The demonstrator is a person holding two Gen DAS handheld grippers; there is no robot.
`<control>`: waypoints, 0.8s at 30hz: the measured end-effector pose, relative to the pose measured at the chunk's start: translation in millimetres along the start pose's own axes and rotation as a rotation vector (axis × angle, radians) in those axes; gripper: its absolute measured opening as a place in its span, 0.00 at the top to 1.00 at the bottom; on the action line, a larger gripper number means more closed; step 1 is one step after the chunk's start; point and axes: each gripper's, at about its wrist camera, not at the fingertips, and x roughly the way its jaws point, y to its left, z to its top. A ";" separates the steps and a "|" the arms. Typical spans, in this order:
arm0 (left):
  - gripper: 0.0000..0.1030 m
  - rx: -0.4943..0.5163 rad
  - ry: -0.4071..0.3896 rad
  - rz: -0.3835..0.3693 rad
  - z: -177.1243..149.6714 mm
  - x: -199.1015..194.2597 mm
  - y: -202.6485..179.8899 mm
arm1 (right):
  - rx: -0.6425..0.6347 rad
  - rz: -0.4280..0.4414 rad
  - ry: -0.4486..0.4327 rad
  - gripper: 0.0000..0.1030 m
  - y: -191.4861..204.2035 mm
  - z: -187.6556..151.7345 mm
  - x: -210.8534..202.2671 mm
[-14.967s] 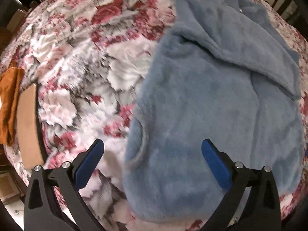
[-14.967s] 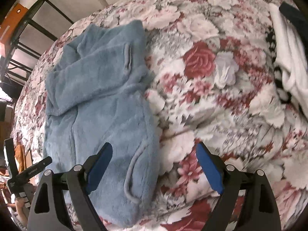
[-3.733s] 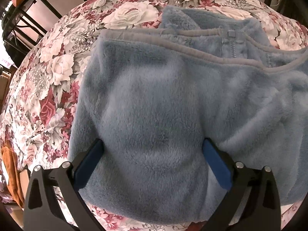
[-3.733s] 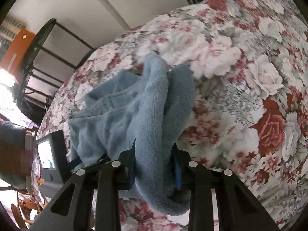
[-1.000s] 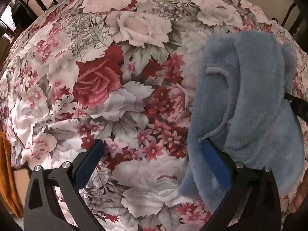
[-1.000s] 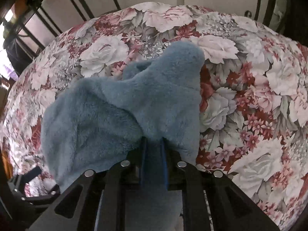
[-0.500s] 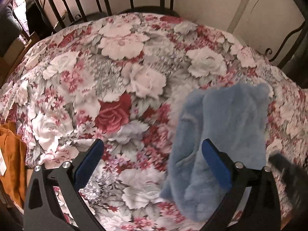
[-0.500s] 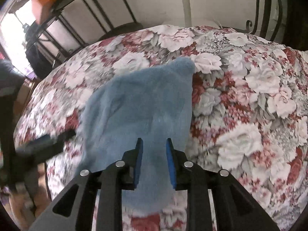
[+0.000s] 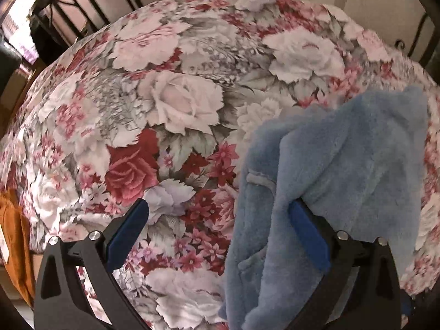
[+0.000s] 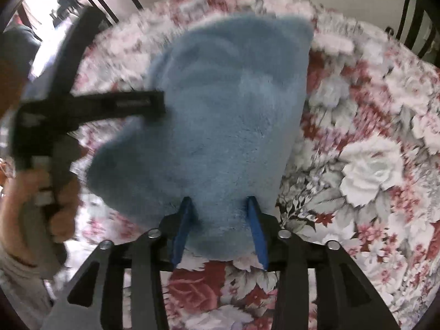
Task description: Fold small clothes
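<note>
The folded blue fleece garment [image 9: 343, 165] lies as a bundle on the floral bed cover, at the right of the left wrist view. My left gripper [image 9: 218, 220] is open. Its right finger [image 9: 308, 233] rests against the bundle's side, and the bundle's left edge lies between the fingers. In the right wrist view the fleece garment [image 10: 220, 110] fills the middle. My right gripper [image 10: 219, 206] has its jaws opening, with the garment's near end between the blue pads. A finger [image 10: 132, 103] of the left gripper touches the bundle's left side, blurred.
The floral bed cover [image 9: 178, 104] spreads to the left and far side. Black metal bed rails [image 10: 415, 22] and a pale wall stand behind. An orange cloth [image 9: 13, 233] hangs at the bed's left edge. A person's hand [image 10: 60, 206] holds the left gripper.
The right jaws have spread from a tight grip on the fleece to a wider gap. The bundle now rests on the bed. The left gripper has come in against its side.
</note>
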 end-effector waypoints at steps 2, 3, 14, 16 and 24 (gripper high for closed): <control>0.04 0.006 -0.004 0.015 0.0 6.2 -2.2 | 0.077 0.062 0.050 0.32 -13.7 0.0 17.8; 0.04 0.003 0.002 0.011 0.5 10.8 -1.4 | 0.138 0.119 0.079 0.27 -22.9 0.0 26.7; 0.04 -0.138 0.096 -0.141 3.4 11.3 25.6 | 0.142 0.107 0.059 0.23 -17.3 6.4 8.9; 0.04 -0.169 0.106 -0.176 3.0 0.1 34.2 | 0.125 0.087 0.035 0.23 -16.5 10.3 -4.3; 0.05 -0.190 0.092 -0.247 -16.7 -53.3 50.1 | 0.221 0.114 -0.063 0.18 -41.6 12.7 -52.2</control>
